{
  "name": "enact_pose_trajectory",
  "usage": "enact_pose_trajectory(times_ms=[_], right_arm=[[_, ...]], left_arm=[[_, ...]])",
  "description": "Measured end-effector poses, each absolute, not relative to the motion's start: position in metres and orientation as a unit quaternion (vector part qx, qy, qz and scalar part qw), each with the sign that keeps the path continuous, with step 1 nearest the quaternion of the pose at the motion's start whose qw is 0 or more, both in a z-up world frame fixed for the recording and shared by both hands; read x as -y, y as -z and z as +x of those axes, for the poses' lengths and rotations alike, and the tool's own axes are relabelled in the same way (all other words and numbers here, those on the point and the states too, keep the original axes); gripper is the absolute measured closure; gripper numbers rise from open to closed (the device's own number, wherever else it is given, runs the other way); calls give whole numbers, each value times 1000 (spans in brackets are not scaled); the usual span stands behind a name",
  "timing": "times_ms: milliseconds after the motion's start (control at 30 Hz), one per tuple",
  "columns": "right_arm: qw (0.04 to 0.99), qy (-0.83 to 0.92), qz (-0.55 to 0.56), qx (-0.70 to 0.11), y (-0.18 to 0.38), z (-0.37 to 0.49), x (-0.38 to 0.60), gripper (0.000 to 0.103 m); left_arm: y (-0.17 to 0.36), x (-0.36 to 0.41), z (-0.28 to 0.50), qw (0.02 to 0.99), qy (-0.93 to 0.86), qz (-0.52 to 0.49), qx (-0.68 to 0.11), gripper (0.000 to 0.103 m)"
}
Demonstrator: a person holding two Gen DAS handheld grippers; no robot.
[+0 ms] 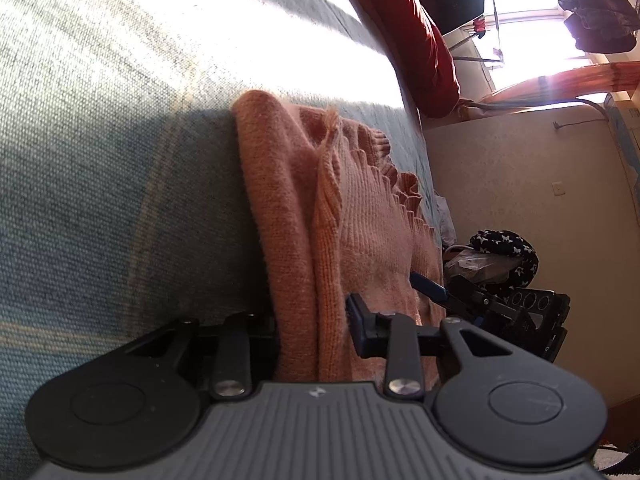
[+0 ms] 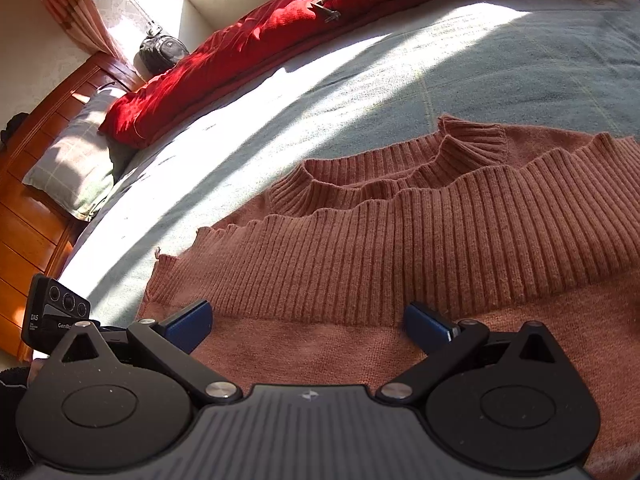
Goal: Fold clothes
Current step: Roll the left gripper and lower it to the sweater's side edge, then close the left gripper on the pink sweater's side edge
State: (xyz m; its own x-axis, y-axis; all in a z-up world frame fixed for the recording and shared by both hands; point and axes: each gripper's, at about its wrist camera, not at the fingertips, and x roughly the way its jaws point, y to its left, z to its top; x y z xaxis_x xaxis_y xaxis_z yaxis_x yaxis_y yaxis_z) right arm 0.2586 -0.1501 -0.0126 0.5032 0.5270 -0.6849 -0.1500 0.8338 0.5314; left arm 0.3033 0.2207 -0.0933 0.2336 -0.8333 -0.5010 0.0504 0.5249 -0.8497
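Left gripper (image 1: 316, 320) pinches the folded edge of the sweater (image 1: 360, 220) between its fingers, presumably keeping the layers together on the bed (image 1: 120, 160) — right gripper (image 2: 308, 320) hovers over the knit, jaws spread wide, holding nothing.

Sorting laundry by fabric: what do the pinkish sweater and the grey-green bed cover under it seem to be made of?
The sweater looks like a soft knit, perhaps wool or acrylic: ribbed hem and collar, fuzzy matte surface. The bed cover looks like a coarse woven cloth, maybe cotton or linen: visible weave, matte, faint pale stripes.

Sunlit grey-green bedspread (image 2: 360, 80), red duvet (image 2: 240, 40), wooden headboard (image 2: 36, 152).
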Motion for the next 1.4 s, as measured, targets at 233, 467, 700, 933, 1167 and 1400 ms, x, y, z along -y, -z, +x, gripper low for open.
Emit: enact_pose_trajectory(times_ms=[233, 467, 700, 933, 1167, 1400], right_arm=[[846, -206, 212, -443, -6, 273, 148, 0], [837, -198, 214, -462, 11, 276, 134, 0], [829, -176, 219, -484, 5, 232, 127, 0], [839, -166, 204, -476, -4, 213, 124, 0], [849, -164, 196, -462, -18, 210, 126, 0], [853, -170, 169, -463, 5, 271, 115, 0]], left_arm=[[109, -219, 313, 671, 337, -396, -529, 73], [103, -215, 310, 688, 335, -379, -520, 74], [101, -215, 308, 697, 328, -372, -517, 74], [100, -217, 305, 703, 325, -368, -515, 74], [98, -217, 301, 708, 321, -367, -511, 74], [99, -219, 299, 706, 314, -374, -512, 73]])
